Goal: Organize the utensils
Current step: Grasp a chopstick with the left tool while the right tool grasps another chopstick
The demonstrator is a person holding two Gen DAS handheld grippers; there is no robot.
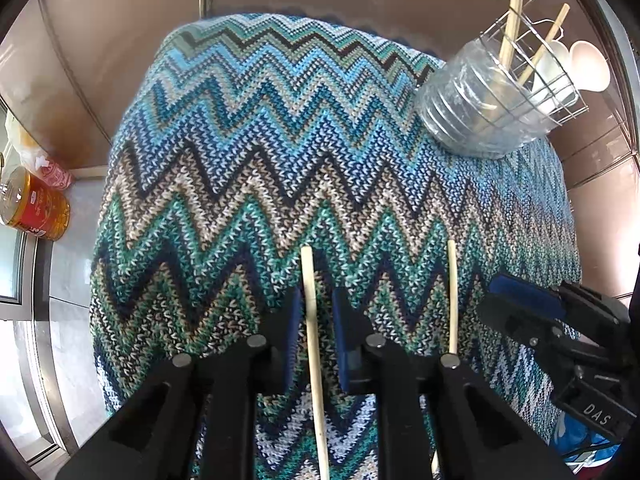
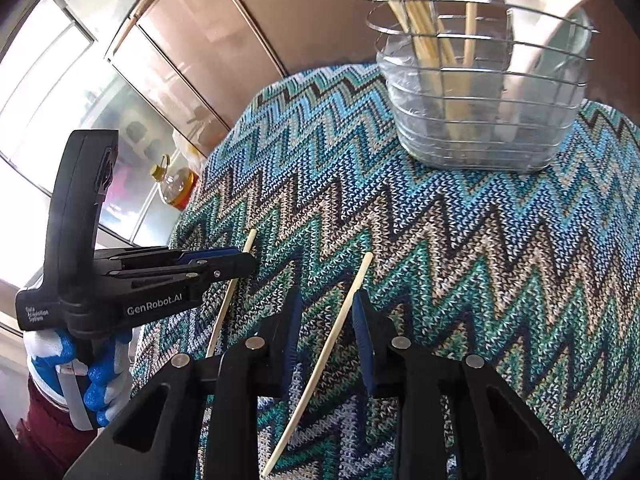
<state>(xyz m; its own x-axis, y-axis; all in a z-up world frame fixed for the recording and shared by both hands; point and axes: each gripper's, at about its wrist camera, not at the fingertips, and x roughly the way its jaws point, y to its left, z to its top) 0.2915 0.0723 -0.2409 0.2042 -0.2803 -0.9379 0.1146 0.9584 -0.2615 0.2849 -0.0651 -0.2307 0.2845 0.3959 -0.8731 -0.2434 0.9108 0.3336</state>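
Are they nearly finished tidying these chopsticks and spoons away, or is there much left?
Mostly done: several chopsticks and white spoons already stand in the wire basket. Two loose chopsticks remain flat on the zigzag cloth. The left hand-held gripper straddles one chopstick, the right hand-held gripper straddles the other chopstick; neither has closed or lifted yet.

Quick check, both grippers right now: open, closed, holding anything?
Left gripper: open, straddling one chopstick on the cloth, not clamped.
Right gripper: open, straddling the other chopstick, its right pad next to it.
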